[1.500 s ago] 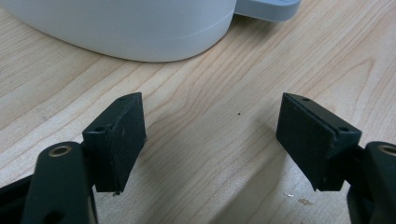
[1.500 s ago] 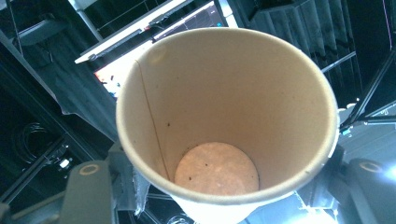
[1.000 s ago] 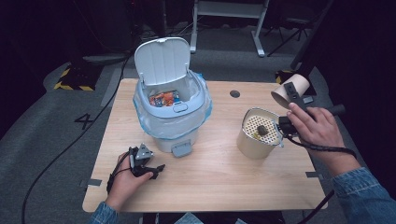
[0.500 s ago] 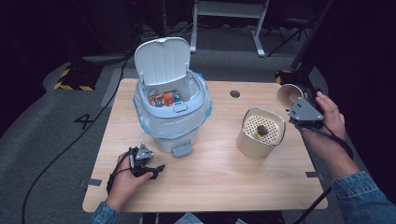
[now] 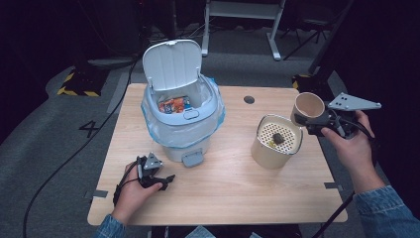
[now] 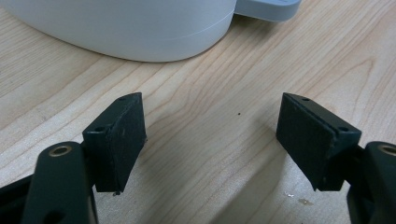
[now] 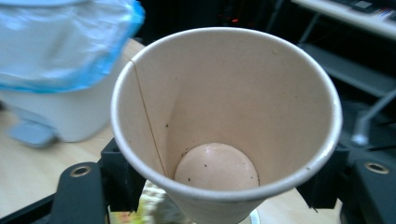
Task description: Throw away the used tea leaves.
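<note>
Right gripper [image 5: 311, 120], over the worktop's right edge: jaws part-open, just been widening, still clasping the paper cup [image 5: 308, 106], which tilts mouth-up beside the strainer-topped container [image 5: 276, 141] near that edge. Inside the cup, dark specks on a bare bottom. Left gripper [image 6: 210, 140], near the front-left corner: jaws wide apart, nothing between them, resting on the worktop [image 5: 233, 183] just before the lidded bin [image 5: 182, 119], lid raised.
</note>
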`<state>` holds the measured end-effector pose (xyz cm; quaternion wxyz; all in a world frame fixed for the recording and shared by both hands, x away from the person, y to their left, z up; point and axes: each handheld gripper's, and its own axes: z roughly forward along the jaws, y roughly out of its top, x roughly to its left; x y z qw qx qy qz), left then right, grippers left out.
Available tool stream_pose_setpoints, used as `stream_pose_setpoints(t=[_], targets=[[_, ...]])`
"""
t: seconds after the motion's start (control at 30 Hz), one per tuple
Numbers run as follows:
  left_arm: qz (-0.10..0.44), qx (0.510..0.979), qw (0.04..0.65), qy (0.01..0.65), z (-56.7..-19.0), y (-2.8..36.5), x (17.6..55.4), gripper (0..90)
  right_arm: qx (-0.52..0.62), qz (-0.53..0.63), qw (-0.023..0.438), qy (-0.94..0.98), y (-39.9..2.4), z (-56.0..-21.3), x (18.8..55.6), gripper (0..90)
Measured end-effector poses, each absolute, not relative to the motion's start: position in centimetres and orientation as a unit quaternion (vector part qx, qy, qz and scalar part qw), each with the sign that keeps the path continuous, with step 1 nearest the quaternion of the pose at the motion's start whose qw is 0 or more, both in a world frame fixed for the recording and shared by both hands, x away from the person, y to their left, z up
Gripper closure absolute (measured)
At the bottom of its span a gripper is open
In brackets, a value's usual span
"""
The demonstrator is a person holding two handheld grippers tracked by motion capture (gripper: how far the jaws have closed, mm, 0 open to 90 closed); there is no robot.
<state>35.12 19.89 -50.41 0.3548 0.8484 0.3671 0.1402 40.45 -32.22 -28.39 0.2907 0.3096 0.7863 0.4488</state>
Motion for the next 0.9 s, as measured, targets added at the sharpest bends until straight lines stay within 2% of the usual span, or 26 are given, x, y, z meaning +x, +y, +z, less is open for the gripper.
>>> stream_pose_setpoints(t=[0.2,0.37,0.57,0.9], targets=[[0.140,0.848,0.355,0.367,-50.4,19.9,35.1,24.4,0.297,0.471,0.244,0.794,-31.1,-28.7,39.6,30.0],[0.140,0.848,0.355,0.368,-50.4,19.9,35.1,24.4,0.281,0.471,0.245,0.800,-30.2,-29.1,39.0,29.7],[0.140,0.848,0.355,0.367,-50.4,19.9,35.1,24.6,0.267,0.480,0.221,0.806,-29.0,-29.9,37.7,29.5],[0.140,0.848,0.355,0.368,-50.4,19.9,35.1,24.6,0.250,0.494,0.171,0.815,-27.6,-33.1,35.8,29.5]])
